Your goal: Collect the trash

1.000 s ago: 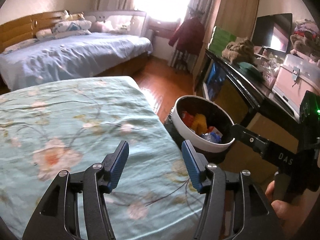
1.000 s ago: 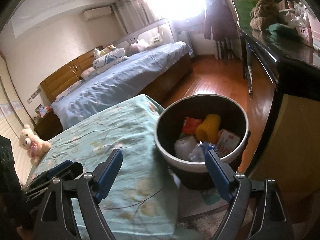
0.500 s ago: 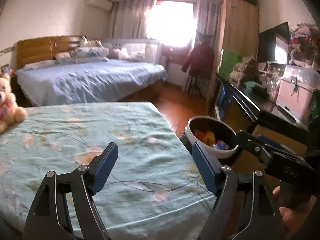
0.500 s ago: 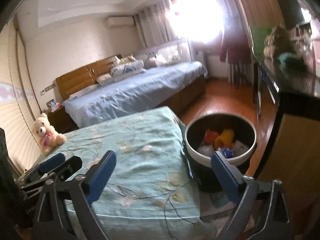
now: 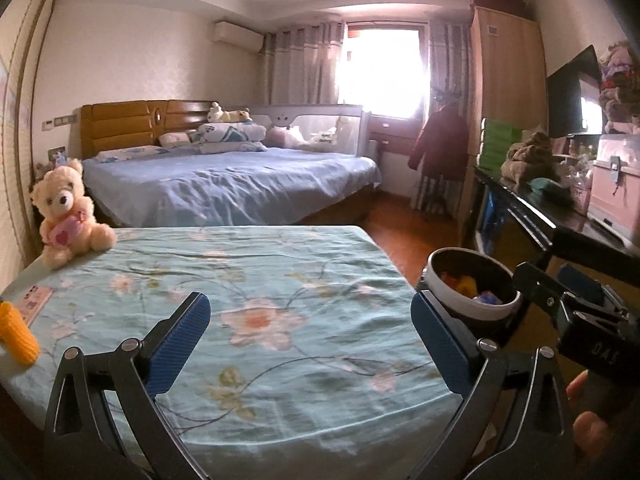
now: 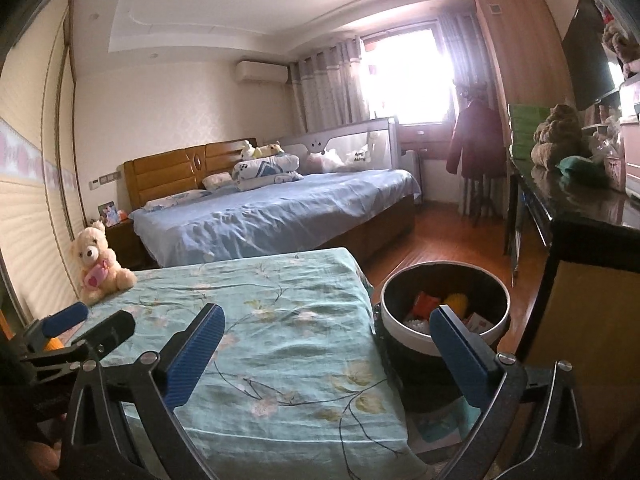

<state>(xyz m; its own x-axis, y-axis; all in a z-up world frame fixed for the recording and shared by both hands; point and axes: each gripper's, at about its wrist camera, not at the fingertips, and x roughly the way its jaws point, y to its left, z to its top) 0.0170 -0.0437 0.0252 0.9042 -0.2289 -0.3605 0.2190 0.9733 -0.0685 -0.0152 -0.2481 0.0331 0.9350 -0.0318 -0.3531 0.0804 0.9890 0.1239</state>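
A round trash bin (image 5: 468,311) with a white rim stands on the floor at the right corner of the floral bed (image 5: 280,280). It holds orange, yellow and red trash (image 6: 456,304). A yellow ribbed item (image 5: 18,336) and a small flat card (image 5: 34,300) lie at the bed's left edge. My left gripper (image 5: 310,316) hangs over the sheet, its jaws opening with nothing between them. My right gripper (image 6: 326,324) is open and holds nothing, spanning the bed corner and the bin (image 6: 404,330). Each gripper also shows in the other's view: the right gripper (image 5: 556,284) and the left gripper (image 6: 90,324).
A cream teddy bear (image 5: 66,216) sits at the floral bed's far left corner. Beyond it stands a blue-sheeted bed (image 5: 224,188). A dark cabinet (image 6: 580,208) loaded with objects runs along the right, close to the bin. Wooden floor (image 6: 440,236) lies between.
Both grippers have pulled back from the bin and tilted up, and their jaws have spread wider. The bin looks smaller; the teddy bear and the yellow item have come into view.
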